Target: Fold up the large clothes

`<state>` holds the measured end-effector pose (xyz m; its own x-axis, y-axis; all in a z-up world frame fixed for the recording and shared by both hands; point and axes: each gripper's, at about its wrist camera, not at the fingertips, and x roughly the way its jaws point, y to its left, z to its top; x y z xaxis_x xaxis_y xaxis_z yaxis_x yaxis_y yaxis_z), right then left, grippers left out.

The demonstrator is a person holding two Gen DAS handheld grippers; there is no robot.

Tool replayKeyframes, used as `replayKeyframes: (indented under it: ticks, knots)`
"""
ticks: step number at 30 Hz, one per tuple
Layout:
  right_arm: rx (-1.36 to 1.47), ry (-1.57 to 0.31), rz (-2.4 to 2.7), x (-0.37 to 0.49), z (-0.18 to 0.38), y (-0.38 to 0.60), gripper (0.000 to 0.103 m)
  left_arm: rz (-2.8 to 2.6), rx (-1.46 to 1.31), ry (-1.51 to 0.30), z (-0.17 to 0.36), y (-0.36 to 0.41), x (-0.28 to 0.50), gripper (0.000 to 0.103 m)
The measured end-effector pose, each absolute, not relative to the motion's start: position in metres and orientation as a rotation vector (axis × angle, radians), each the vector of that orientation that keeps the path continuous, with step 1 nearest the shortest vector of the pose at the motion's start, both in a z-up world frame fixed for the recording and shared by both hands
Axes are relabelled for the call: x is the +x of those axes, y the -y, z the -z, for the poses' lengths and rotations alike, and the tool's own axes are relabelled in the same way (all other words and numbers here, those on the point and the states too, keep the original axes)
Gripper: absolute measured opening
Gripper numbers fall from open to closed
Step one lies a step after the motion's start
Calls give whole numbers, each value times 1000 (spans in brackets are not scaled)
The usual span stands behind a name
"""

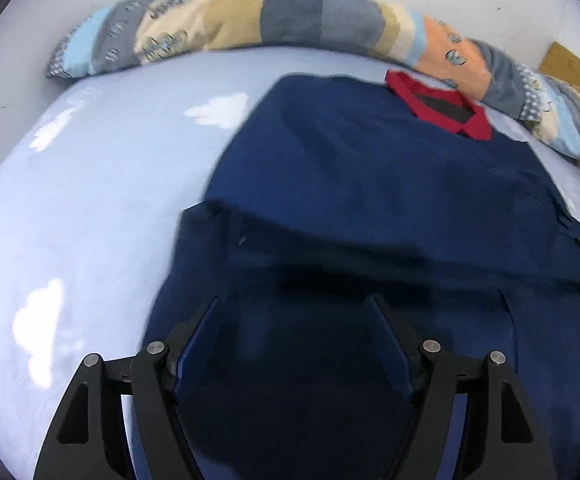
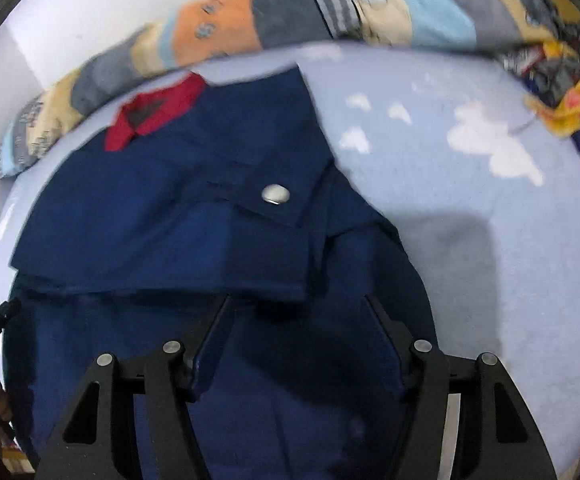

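Shirt [image 1: 370, 184] is lying lengthwise away from you, red collar [image 1: 438, 110] pointing toward the quilt [image 1: 290, 16]; your left gripper [image 1: 292, 304] and right gripper [image 2: 296, 304] are hovering spread, empty.

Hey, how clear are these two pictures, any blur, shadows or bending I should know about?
Left wrist view: the pillow and navy jacket are motion-smeared, and a dark shadow sits between the open left tongs. Right wrist view: softer blur, a grey shadow on the bedsheet, glare on the snap button. Both bulge at the edges with black corners.
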<state>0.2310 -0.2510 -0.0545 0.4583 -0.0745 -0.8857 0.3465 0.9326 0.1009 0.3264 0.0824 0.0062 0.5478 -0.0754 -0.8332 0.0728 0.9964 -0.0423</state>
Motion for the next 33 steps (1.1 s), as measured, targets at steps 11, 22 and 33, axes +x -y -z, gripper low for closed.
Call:
replayKeyframes:
  ticks: [11, 22, 33]
  knots:
    - [150, -1066, 131, 131, 49, 167, 68, 97, -15, -1000, 11, -40, 233, 73]
    - [64, -1128, 203, 71, 85, 132, 76, -28, 21, -912, 73, 48, 208, 89]
    - [50, -1066, 233, 61, 97, 119, 91, -53, 81, -828, 110, 115, 229, 98]
